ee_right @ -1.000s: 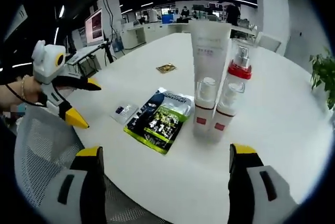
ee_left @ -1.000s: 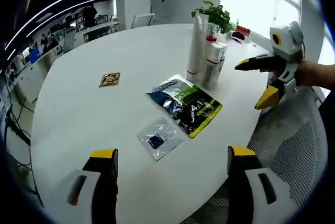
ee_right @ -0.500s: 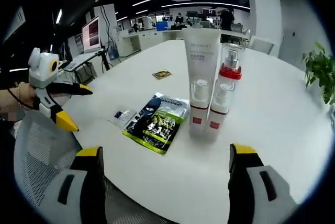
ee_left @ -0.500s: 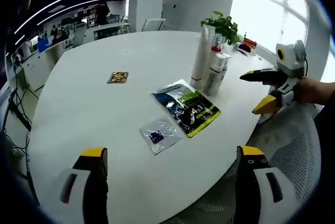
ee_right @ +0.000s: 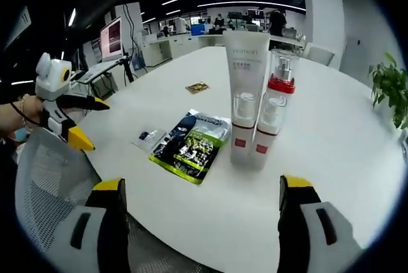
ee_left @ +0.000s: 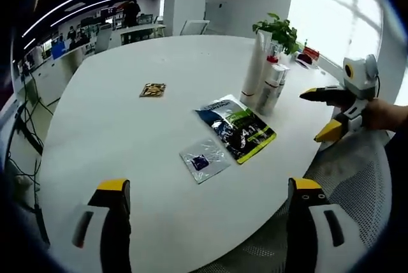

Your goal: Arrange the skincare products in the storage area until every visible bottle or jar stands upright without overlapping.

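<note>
A tall white tube and a clear pump bottle with a red collar stand upright, side by side and touching, on the white round table. They also stand at the table's far right as the white tube and the pump bottle. A green and black pouch lies flat near them. My left gripper is open over the near table edge, holding nothing; it shows again as the left gripper. My right gripper is open and holding nothing, seen beyond the table edge as the right gripper.
A small clear sachet and a small gold packet lie flat on the table. A potted plant stands behind the bottles. A grey mesh chair sits at the table edge. Desks and monitors fill the background.
Both cameras have drifted slightly, so the table contents sit a little differently in each view. The products have not moved. Both grippers stay open.
</note>
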The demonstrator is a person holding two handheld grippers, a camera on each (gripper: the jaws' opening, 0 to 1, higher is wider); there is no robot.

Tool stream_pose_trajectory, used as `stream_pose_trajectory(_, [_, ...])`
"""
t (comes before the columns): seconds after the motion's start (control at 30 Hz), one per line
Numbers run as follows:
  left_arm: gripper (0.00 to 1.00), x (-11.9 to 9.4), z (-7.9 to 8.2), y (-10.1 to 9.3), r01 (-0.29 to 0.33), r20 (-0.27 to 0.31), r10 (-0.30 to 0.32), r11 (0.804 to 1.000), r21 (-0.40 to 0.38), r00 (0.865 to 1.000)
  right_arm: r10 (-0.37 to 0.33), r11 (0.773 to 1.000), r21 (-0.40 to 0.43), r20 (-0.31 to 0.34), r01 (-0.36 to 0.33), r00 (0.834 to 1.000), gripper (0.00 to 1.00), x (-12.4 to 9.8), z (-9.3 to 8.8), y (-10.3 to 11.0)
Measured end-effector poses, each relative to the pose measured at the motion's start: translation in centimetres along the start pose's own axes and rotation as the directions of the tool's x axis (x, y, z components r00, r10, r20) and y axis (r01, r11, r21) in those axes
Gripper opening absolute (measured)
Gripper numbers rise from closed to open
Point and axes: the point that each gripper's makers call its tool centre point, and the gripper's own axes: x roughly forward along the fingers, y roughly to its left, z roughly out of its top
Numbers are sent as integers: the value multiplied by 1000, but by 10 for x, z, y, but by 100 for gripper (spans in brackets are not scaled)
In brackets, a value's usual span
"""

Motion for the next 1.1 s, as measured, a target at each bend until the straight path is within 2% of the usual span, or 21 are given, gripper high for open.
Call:
stream_pose_trajectory(0.17, [99, 3, 3, -4, 8, -5, -8, 1000, -4, 1000, -1, 1000, -7, -8, 1, 1000, 99, 1, -1, 0])
stream_pose_trajectory(0.53, [99, 16, 12, 11, 10, -24, -10, 1000, 9, 1000, -3, 1000, -18, -26, 3, 1000, 99, 3, -5, 1])
stream_pose_trajectory(0.93, [99, 41, 41, 23, 16, -46, -13, 998, 61, 999, -14, 1000, 4, -31, 14, 999, 99, 3, -7, -3])
stream_pose_trajectory(1.1, [99, 55, 51, 35, 12, -63, -7, 997, 80, 998, -20, 1000, 16, -34, 21, 999, 99, 3, -8, -6])
